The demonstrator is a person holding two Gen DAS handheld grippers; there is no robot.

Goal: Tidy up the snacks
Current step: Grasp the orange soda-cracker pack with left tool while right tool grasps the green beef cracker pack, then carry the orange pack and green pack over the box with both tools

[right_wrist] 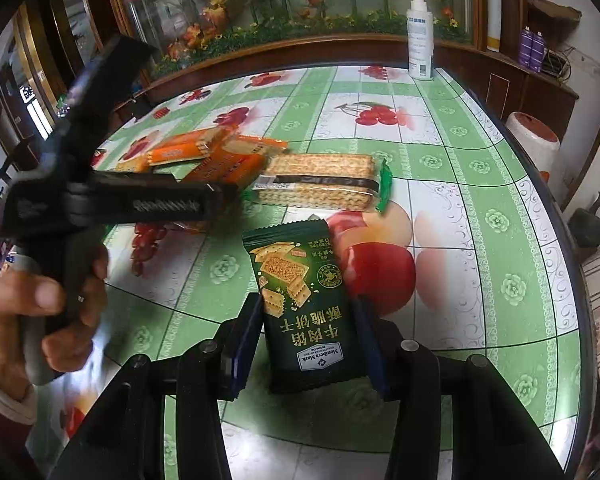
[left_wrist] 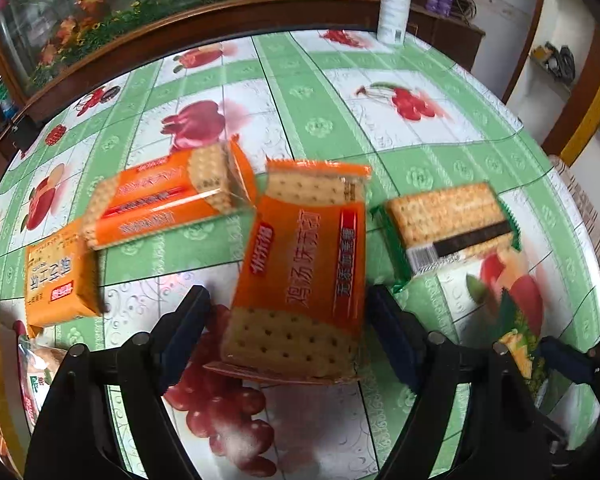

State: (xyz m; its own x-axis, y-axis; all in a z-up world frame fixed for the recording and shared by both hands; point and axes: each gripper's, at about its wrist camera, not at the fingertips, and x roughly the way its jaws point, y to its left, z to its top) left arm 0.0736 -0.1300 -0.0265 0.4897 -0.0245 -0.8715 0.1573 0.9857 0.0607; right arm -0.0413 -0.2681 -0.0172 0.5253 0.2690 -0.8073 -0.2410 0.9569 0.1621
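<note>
In the left wrist view my left gripper (left_wrist: 288,320) is open, its fingers standing apart on both sides of an orange cracker pack (left_wrist: 300,272) with a gap at the left finger. A second orange cracker pack (left_wrist: 168,196) lies behind it, a small orange packet (left_wrist: 60,276) to the left, and a green-ended cracker pack (left_wrist: 452,224) to the right. In the right wrist view my right gripper (right_wrist: 308,340) is shut on a dark green snack packet (right_wrist: 308,312), held above the table. The left gripper (right_wrist: 112,200) and the hand holding it show at the left.
A green fruit-print tablecloth (left_wrist: 320,92) covers the round table. A white spray bottle (right_wrist: 419,36) stands at the far edge before a wooden cabinet. More wrapped snacks (left_wrist: 36,376) lie at the lower left. A white stool (right_wrist: 534,140) stands right of the table.
</note>
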